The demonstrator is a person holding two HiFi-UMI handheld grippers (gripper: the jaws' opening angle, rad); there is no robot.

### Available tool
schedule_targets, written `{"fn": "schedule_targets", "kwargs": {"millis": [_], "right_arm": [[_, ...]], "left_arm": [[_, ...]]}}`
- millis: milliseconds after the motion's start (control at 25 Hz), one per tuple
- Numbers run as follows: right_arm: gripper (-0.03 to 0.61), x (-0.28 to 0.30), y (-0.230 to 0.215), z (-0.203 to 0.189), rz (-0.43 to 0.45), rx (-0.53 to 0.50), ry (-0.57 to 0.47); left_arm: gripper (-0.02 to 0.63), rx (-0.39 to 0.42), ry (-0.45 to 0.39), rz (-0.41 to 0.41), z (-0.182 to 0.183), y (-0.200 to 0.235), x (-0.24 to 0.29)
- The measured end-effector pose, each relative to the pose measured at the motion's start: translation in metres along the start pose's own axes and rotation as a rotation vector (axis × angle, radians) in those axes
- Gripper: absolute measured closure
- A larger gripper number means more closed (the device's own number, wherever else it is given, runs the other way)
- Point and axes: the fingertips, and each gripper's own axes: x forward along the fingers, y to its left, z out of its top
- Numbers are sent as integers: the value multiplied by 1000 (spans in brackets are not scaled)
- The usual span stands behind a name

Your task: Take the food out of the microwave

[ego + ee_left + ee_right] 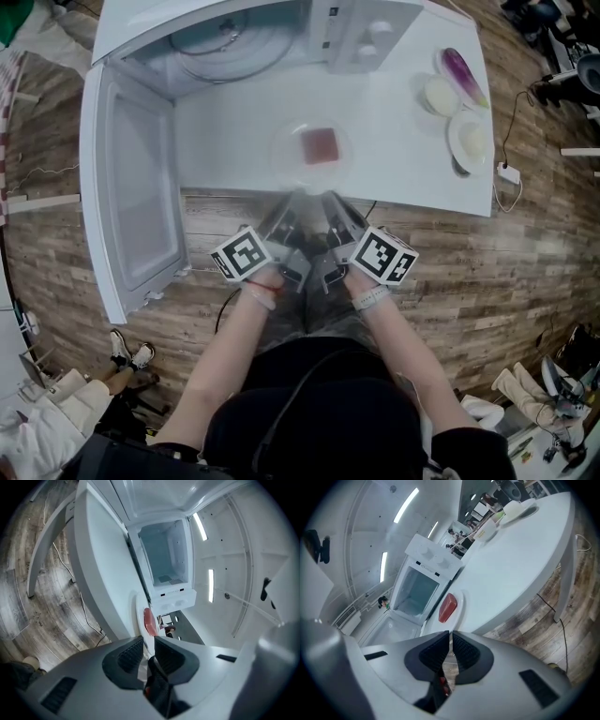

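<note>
Resting on a clear plate mid-tabletop, the red food lies outside the microwave, at its 6 o'clock. The left gripper has its jaws slightly spread around the plate's 7 o'clock rim. The right gripper, jaws nearly together, seems to pinch the 5 o'clock rim. The microwave door hangs open at 9 o'clock.
</note>
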Motion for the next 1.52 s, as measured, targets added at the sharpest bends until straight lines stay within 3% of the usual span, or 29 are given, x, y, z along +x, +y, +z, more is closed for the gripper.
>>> {"fn": "schedule_targets", "kwargs": {"millis": [440, 760, 920, 1200, 1520], "right_arm": [[543, 3, -2, 3, -3, 7, -12], [543, 1, -5, 3, 14, -16, -11], [543, -5, -9, 4, -2, -59, -3], [543, -17, -3, 3, 17, -202, 30], [549, -29, 24, 2, 82, -378, 89]], "left_arm": [[472, 28, 47, 48, -9, 5, -5], [472, 13, 87, 68, -24, 14, -17], [476, 94, 102, 84, -26, 11, -20], [603, 291, 89, 118, -24, -1, -21], [603, 475, 127, 122, -29, -25, -18]]}}
